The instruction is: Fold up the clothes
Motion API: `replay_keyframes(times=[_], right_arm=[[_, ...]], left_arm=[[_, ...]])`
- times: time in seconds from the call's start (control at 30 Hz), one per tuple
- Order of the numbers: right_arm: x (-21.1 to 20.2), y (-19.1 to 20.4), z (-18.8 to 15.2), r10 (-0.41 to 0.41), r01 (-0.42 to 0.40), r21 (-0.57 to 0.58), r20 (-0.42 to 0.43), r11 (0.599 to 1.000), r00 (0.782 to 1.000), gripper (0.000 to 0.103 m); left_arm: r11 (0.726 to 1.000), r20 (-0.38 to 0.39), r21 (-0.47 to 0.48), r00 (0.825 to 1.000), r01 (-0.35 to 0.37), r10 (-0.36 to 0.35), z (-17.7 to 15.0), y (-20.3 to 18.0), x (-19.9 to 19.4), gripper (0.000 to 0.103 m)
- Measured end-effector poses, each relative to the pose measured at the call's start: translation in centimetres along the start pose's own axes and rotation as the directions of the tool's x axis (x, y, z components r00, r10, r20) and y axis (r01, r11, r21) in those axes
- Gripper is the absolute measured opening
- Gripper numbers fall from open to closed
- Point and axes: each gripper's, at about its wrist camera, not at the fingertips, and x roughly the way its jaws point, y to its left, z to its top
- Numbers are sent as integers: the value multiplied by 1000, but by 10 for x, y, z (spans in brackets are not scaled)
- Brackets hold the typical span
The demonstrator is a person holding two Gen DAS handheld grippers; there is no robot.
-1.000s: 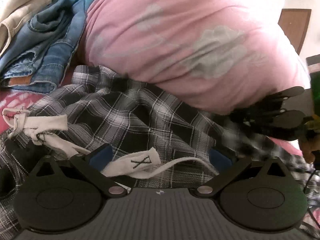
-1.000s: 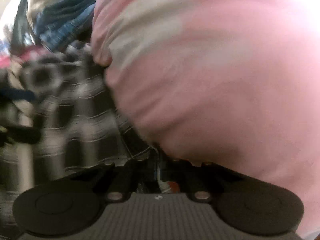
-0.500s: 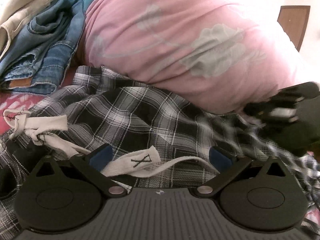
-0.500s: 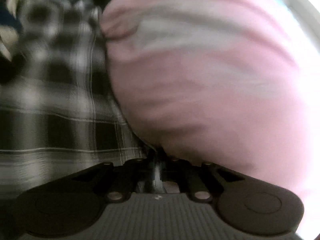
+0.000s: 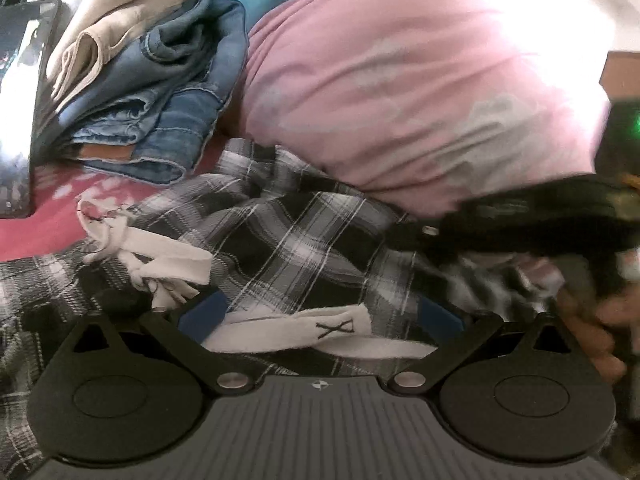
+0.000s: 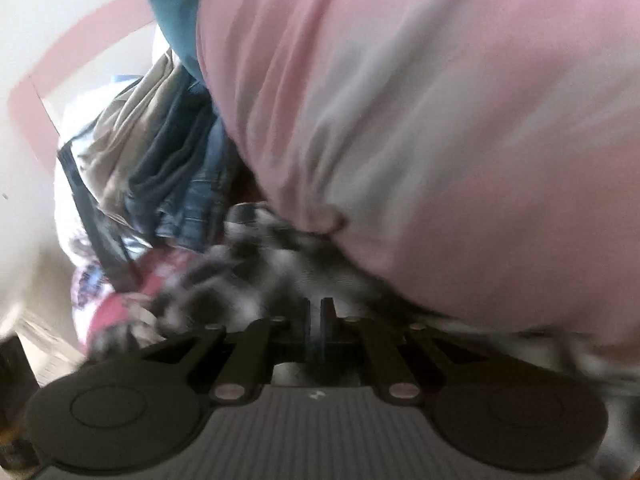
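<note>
While the left gripper (image 5: 320, 316) stands apart over the plaid shirt (image 5: 288, 232), the right gripper (image 6: 318, 316), jaws together, should pull its hem taut

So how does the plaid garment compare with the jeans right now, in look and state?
The plaid garment is black-and-white check, while the jeans are plain blue denim. The plaid garment lies spread and rumpled in front of the left gripper, whose fingers stand wide apart; the jeans sit folded in a stack, under a beige garment. The plaid garment has white straps lying on it; the jeans do not. Both rest beside the pink pillow.
</note>
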Motion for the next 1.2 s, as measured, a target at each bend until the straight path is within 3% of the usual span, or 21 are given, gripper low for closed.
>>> replay_keyframes(times=[0.07, 0.17, 0.3, 0.43, 0.5, 0.63, 0.7, 0.77, 0.9, 1.0, 1.03, 1.07, 1.13, 1.2], right_arm=[[23, 14, 8, -67, 67, -57, -10, 996, 998, 2], [49, 2, 17, -155, 154, -62, -17, 986, 988, 0], [40, 0, 25, -142, 143, 11, -26, 990, 989, 0], [5, 33, 21, -97, 96, -84, -4, 992, 995, 0], [9, 50, 27, -70, 70, -117, 6, 991, 998, 0], [72, 67, 52, -128, 126, -186, 0, 975, 992, 0], [110, 61, 60, -185, 177, -191, -26, 965, 982, 0], [123, 51, 66, -187, 182, -165, -14, 969, 982, 0], [87, 45, 67, -110, 106, -129, -24, 986, 994, 0], [6, 39, 50, -88, 92, -146, 35, 985, 996, 3], [-28, 31, 41, -105, 114, -136, 68, 984, 992, 11], [-64, 21, 32, -133, 145, -118, 106, 982, 986, 22], [-125, 3, 14, -223, 240, -85, 172, 967, 960, 33], [-173, -25, -9, -383, 399, -62, 180, 915, 906, 35]], left_arm=[[1000, -3, 21, 1000, -9, 9, 1, -1, -1, 103], [999, -7, 30, 1000, -11, 11, 1, -1, -3, 103], [999, -3, 39, 1000, -19, 20, -1, 1, -7, 103], [999, 7, 34, 999, -34, 34, -3, 3, -12, 103], [999, 10, 29, 999, -41, 41, -3, 4, -12, 103], [998, 14, 34, 999, -47, 47, -3, 3, -11, 103], [998, 15, 42, 999, -52, 51, -3, 2, -11, 103], [998, 17, 43, 998, -54, 53, -3, 1, -12, 103], [998, 18, 38, 999, -49, 48, -2, 1, -13, 103], [999, 19, 31, 999, -42, 41, -2, 2, -13, 103], [999, 19, 29, 999, -40, 40, -1, 2, -14, 103], [999, 21, 30, 999, -41, 40, -1, 1, -14, 103], [998, 22, 36, 998, -56, 55, 0, -2, -16, 103], [996, 33, 52, 996, -79, 77, 2, -9, -19, 103]])
